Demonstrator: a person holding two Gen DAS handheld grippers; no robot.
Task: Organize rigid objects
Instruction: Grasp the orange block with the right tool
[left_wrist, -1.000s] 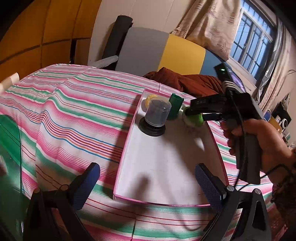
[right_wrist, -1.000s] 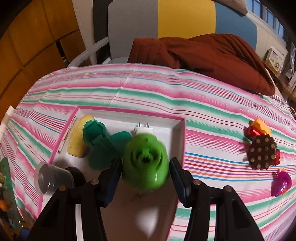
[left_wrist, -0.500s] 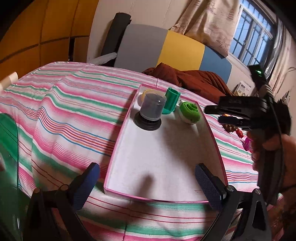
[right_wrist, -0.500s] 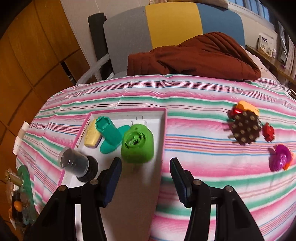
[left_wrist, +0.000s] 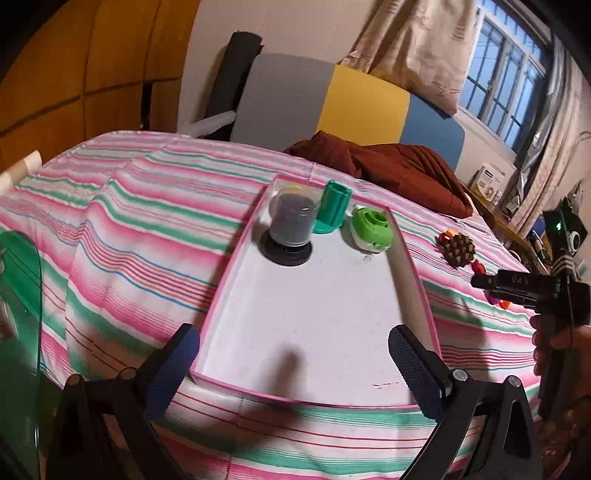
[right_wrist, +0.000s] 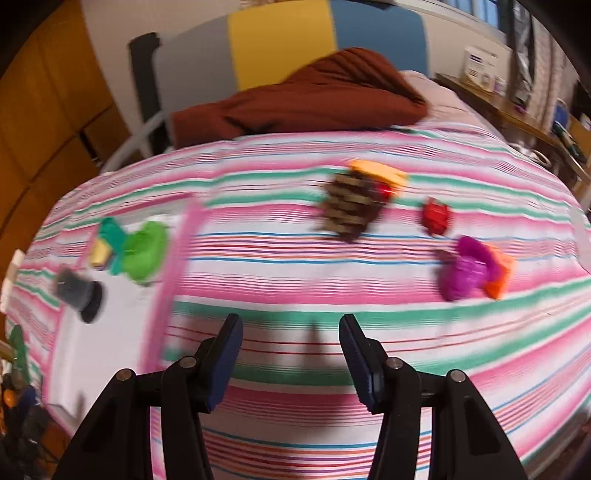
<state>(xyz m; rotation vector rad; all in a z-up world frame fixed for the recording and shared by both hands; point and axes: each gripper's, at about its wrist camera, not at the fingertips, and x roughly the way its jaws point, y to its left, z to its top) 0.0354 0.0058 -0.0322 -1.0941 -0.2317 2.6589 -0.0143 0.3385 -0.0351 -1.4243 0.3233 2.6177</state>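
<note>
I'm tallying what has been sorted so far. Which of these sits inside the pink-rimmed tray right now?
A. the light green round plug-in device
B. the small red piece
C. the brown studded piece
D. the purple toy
A: the light green round plug-in device lies inside the pink-rimmed tray, beside the teal cup; the other three lie out on the striped cloth.

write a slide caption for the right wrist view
Empty right gripper open above the striped cloth, facing loose toys; pink-rimmed tray at left.

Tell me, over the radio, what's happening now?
Both hand-held grippers open, empty: left, right. Green gadget sits in tray. Brown studded piece loose on cloth. Path clear.
</note>
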